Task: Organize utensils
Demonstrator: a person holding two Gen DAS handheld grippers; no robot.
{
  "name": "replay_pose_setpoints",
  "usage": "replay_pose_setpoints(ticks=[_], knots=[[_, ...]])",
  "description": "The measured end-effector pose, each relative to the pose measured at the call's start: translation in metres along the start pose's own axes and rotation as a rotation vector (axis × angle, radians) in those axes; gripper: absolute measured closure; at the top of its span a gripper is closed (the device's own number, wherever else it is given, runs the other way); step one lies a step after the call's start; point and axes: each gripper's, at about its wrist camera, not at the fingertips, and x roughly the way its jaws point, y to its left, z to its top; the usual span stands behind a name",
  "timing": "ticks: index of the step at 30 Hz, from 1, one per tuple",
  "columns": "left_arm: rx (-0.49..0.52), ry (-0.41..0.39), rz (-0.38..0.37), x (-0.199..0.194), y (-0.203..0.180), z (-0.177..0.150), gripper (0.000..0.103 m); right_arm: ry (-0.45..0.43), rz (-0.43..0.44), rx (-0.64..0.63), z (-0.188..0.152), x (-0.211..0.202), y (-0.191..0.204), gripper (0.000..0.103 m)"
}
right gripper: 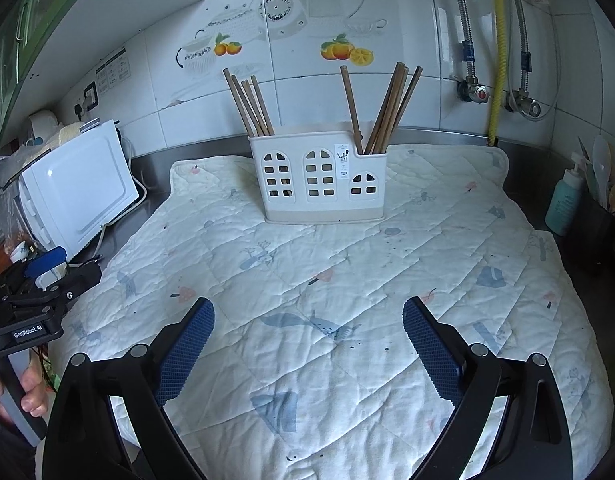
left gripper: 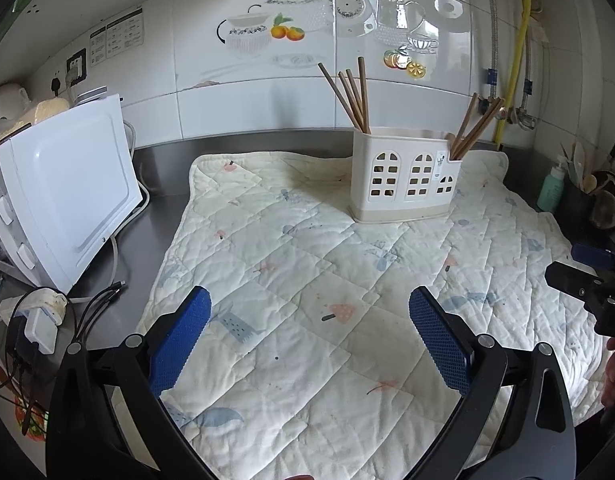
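Note:
A white utensil holder (left gripper: pixel 405 176) (right gripper: pixel 319 178) with window cut-outs stands upright at the far side of a quilted mat (left gripper: pixel 307 280) (right gripper: pixel 327 280). Several brown chopsticks (left gripper: pixel 349 96) (right gripper: pixel 249 106) stand in its left compartment, several more chopsticks (left gripper: pixel 473 128) (right gripper: pixel 387 108) in its right one. My left gripper (left gripper: pixel 309 300) is open and empty, low over the mat's near part. My right gripper (right gripper: pixel 307 310) is open and empty too, over the mat in front of the holder. Each gripper shows at the edge of the other's view, the right one (left gripper: pixel 587 280) and the left one (right gripper: pixel 39 284).
A white microwave (left gripper: pixel 63 196) (right gripper: pixel 75 192) stands left on the steel counter, with cables and a plug (left gripper: pixel 39 320) in front. A teal pump bottle (right gripper: pixel 565 196) and a dark pot of spoons (right gripper: pixel 603 200) stand right. Tiled wall and pipes (right gripper: pixel 497 48) behind.

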Motion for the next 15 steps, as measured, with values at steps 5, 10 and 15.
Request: replay_pose_setpoints(ticks=[5,10,15], knots=[[-0.004,0.001,0.0,0.0008,0.0008,-0.0006,0.005,0.0,-0.001,-0.002,-0.0003,0.0005,0.001,0.011],[-0.015,-0.005,-0.005,0.0007,0.0021,-0.0002,0.005,-0.002,0.001,0.002,-0.0002,0.0011,0.0008,0.011],[-0.023,-0.015,-0.009,-0.0011,0.0023,-0.0002,0.005,-0.011,-0.006,-0.007,0.0016,-0.0009,0.0022,0.011]])
